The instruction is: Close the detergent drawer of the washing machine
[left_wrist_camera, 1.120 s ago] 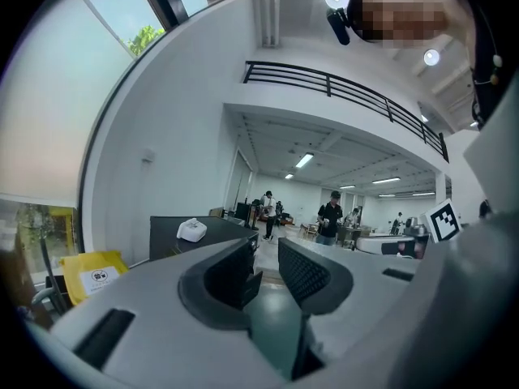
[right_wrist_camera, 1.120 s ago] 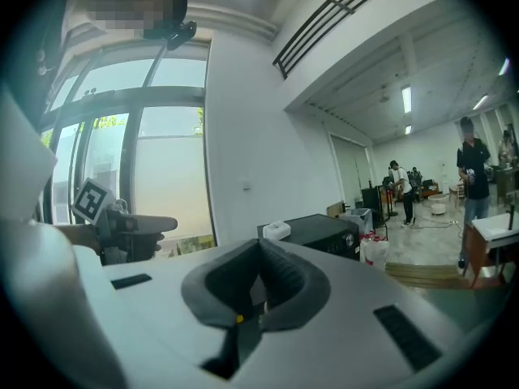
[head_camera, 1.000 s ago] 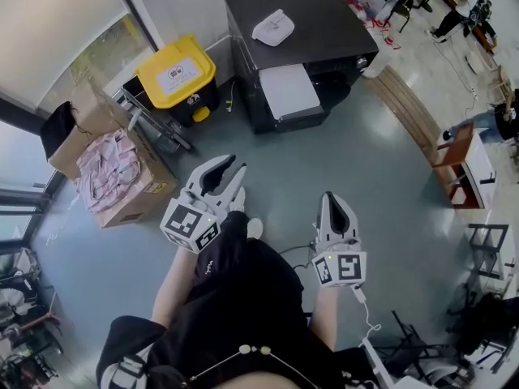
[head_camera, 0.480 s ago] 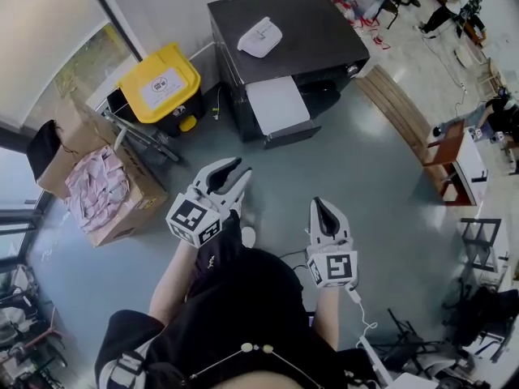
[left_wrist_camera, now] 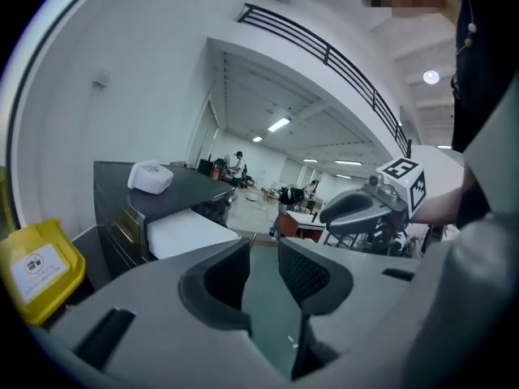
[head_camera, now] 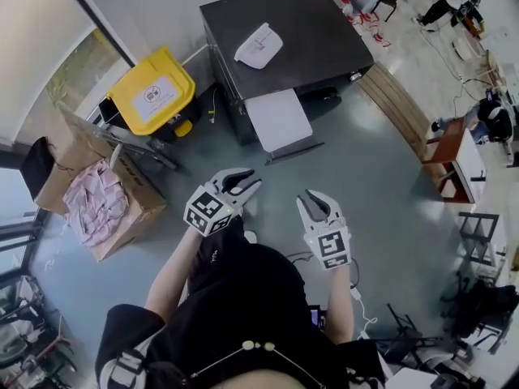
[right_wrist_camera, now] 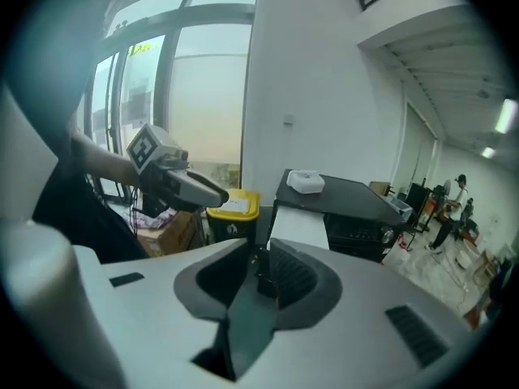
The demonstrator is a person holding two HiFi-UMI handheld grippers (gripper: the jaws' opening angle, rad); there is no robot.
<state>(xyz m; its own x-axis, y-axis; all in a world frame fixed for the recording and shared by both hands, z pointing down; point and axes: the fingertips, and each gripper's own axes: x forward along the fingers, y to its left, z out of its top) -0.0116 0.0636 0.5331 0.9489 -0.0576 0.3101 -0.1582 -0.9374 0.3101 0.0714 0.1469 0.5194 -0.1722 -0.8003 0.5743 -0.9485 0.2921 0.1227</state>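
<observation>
The left gripper (head_camera: pixel 252 181), fingers (left_wrist_camera: pixel 306 272) wide and empty, and the right gripper (head_camera: pixel 313 198), fingers (right_wrist_camera: pixel 293 277) opening on nothing, hover short of the washing machine's (head_camera: pixel 316 31) pulled-out white detergent drawer (head_camera: pixel 279 120).

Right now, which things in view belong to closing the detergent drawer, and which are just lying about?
Job:
washing machine
its pulled-out white drawer

Lying about:
yellow-lidded bin
cardboard box of cloth
white object on the machine's top
</observation>
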